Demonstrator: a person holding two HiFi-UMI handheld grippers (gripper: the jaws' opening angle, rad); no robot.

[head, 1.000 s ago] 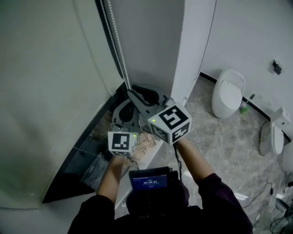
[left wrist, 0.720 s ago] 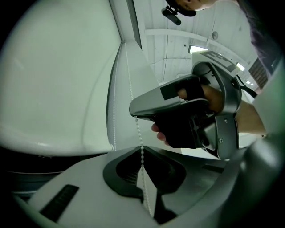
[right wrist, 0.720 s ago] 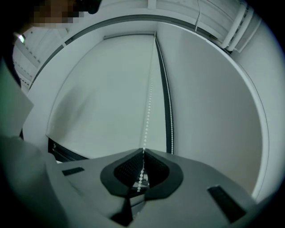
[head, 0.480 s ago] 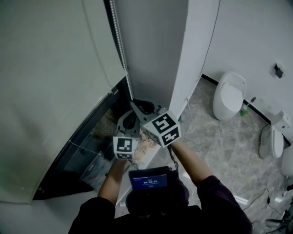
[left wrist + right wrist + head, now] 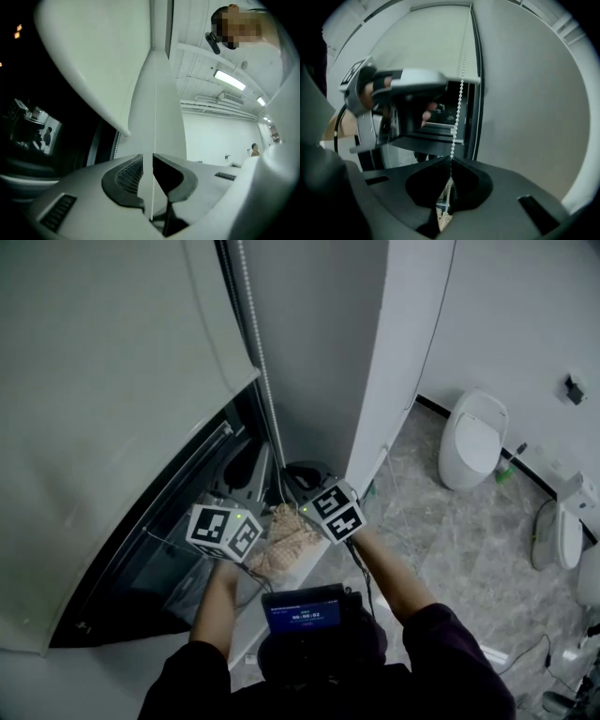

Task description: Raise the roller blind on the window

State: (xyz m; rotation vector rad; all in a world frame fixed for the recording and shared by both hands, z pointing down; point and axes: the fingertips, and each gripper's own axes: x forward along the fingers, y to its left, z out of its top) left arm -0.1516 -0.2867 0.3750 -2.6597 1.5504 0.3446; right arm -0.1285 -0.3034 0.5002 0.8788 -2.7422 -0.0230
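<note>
The pale roller blind point(image 5: 103, 381) covers most of the window, with dark glass point(image 5: 159, 568) below its bottom bar. A white bead chain point(image 5: 261, 362) hangs down the window's right side. My right gripper point(image 5: 451, 160) is shut on the bead chain point(image 5: 459, 103), which runs up from its tips to the blind point(image 5: 426, 42). My left gripper point(image 5: 147, 161) is just left of the right one, and its jaws are opening. A thin cord point(image 5: 154, 117) runs through the narrow gap between them, and the pads do not press it. In the head view both grippers sit low by the sill, left point(image 5: 246, 486) and right point(image 5: 298, 479).
A white wall column point(image 5: 394, 362) stands right of the window. A tan cloth point(image 5: 286, 535) lies on the sill under the grippers. A toilet point(image 5: 473, 439) and more white fixtures point(image 5: 553, 531) stand on the marble floor to the right. A small screen point(image 5: 302, 615) sits at the person's chest.
Both grippers have come down towards the sill, the right one with the chain in it. The left gripper has shifted left. More dark glass shows under the blind.
</note>
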